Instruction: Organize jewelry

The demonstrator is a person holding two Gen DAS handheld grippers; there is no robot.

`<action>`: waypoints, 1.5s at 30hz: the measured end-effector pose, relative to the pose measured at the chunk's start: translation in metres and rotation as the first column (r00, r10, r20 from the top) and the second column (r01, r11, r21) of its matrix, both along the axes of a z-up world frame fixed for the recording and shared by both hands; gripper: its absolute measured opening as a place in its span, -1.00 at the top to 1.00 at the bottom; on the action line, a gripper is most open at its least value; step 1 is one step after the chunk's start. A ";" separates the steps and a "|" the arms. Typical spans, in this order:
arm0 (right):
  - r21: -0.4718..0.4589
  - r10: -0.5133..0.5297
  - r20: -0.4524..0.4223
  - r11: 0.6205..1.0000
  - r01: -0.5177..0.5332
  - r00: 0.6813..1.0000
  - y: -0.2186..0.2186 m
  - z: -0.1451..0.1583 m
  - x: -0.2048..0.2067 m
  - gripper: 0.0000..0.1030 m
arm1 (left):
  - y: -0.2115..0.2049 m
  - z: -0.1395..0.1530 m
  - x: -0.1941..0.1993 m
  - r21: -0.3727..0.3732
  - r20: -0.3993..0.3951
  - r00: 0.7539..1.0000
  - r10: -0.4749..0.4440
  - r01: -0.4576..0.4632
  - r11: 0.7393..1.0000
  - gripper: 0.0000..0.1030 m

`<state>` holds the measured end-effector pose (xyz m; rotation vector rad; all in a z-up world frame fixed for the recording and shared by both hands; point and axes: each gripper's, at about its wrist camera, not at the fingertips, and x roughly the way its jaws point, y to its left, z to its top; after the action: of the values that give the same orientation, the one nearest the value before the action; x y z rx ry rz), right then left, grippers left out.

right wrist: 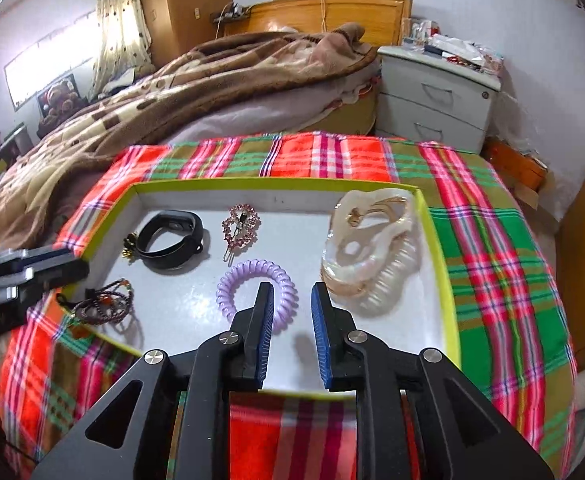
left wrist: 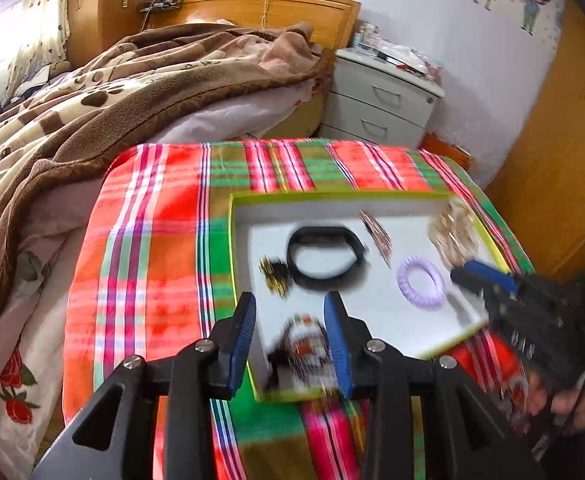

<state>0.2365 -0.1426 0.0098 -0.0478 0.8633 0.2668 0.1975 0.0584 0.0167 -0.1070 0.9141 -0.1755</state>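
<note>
A shallow white tray with a lime rim [right wrist: 276, 182] [left wrist: 332, 196] lies on a plaid cloth. In it are a black wristband [right wrist: 172, 220] [left wrist: 316, 232], a pink rhinestone hair clip [right wrist: 241, 222], a purple spiral hair tie [right wrist: 252, 268] [left wrist: 416, 266], a pearly claw clip [right wrist: 372, 268], a small gold-and-black piece [right wrist: 130, 246] and dark beaded bracelets [right wrist: 104, 304] [left wrist: 304, 344]. My left gripper [left wrist: 290, 304] is open above the tray's near left corner, over the blurred bracelets. My right gripper [right wrist: 292, 292] is open with nothing between its fingers, between the hair tie and the claw clip.
The plaid cloth [right wrist: 492, 240] covers a low table. Behind it is a bed with a brown blanket [right wrist: 172, 92], and a white nightstand [right wrist: 436, 96] stands at the back right. A hand [left wrist: 564, 404] holds the right gripper at the tray's right edge.
</note>
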 end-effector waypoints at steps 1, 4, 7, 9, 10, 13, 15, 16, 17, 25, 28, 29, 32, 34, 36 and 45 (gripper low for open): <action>0.005 -0.005 0.007 1.000 0.005 1.000 -0.002 0.003 -0.004 0.61 | -0.001 0.000 -0.007 0.003 0.001 1.000 -0.009 0.009 1.000 0.28; 0.012 -0.011 0.033 1.000 0.010 0.999 -0.005 0.012 -0.016 0.61 | -0.003 0.001 -0.024 -0.003 0.002 1.000 -0.022 0.022 1.000 0.28; 0.019 -0.011 0.050 1.000 0.010 0.999 -0.007 0.018 -0.027 0.61 | -0.007 -0.002 -0.036 0.016 -0.013 1.000 -0.021 0.021 1.000 0.28; 0.025 -0.011 0.055 1.000 0.010 0.998 -0.007 0.019 -0.033 0.61 | -0.010 -0.006 -0.041 0.019 -0.024 0.999 -0.032 0.033 0.999 0.28; 0.027 -0.011 0.056 1.000 0.010 0.998 -0.007 0.020 -0.036 0.61 | -0.011 -0.007 -0.042 0.017 -0.030 0.999 -0.035 0.036 0.999 0.28; 0.018 -0.014 0.059 1.000 0.013 0.998 -0.007 0.020 -0.041 0.61 | -0.017 -0.015 -0.042 0.028 -0.047 0.998 -0.041 0.042 0.999 0.28; 0.017 -0.015 0.056 1.000 0.014 0.998 -0.008 0.019 -0.045 0.61 | -0.020 -0.018 -0.042 0.041 -0.042 0.998 -0.036 0.038 0.998 0.28; 0.016 -0.018 0.056 1.000 0.017 0.998 -0.008 0.019 -0.047 0.61 | -0.020 -0.020 -0.040 0.032 -0.052 0.998 -0.031 0.032 0.999 0.28; 0.016 -0.022 0.058 1.000 0.022 0.998 -0.009 0.020 -0.048 0.61 | -0.019 -0.022 -0.037 0.021 -0.059 0.998 -0.028 0.029 0.999 0.28; 0.027 -0.045 0.072 0.999 0.044 0.996 -0.014 0.026 -0.056 0.61 | -0.025 -0.024 -0.035 0.037 -0.055 0.998 -0.025 0.027 0.999 0.73; 0.027 -0.055 0.075 0.998 0.053 0.996 -0.016 0.026 -0.057 0.61 | -0.027 -0.015 -0.039 0.016 -0.024 0.999 -0.048 0.048 0.999 0.79; 0.029 -0.060 0.076 0.998 0.058 0.995 -0.018 0.026 -0.058 0.61 | -0.027 -0.013 -0.040 0.017 -0.014 0.999 -0.052 0.052 0.999 0.79; 0.039 -0.077 0.073 0.996 0.075 0.994 -0.022 0.026 -0.058 0.61 | -0.030 -0.007 -0.038 0.012 0.005 0.998 -0.064 0.064 0.998 0.79; 0.040 -0.082 0.071 0.996 0.080 0.994 -0.022 0.026 -0.059 0.61 | -0.031 -0.008 -0.033 0.017 0.000 0.998 -0.062 0.062 0.998 0.79; 0.042 -0.082 0.073 0.996 0.079 0.994 -0.023 0.027 -0.061 0.61 | -0.032 -0.009 -0.028 0.017 -0.005 0.998 -0.066 0.066 0.998 0.79; 0.045 -0.092 0.074 0.995 0.088 0.993 -0.026 0.026 -0.065 0.61 | -0.031 -0.005 -0.015 0.000 -0.011 0.998 -0.059 0.059 0.998 0.79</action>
<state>0.1720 -0.1686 0.0361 0.0193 0.7817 0.1970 0.1826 0.0270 0.0116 -0.0806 0.9284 -0.2295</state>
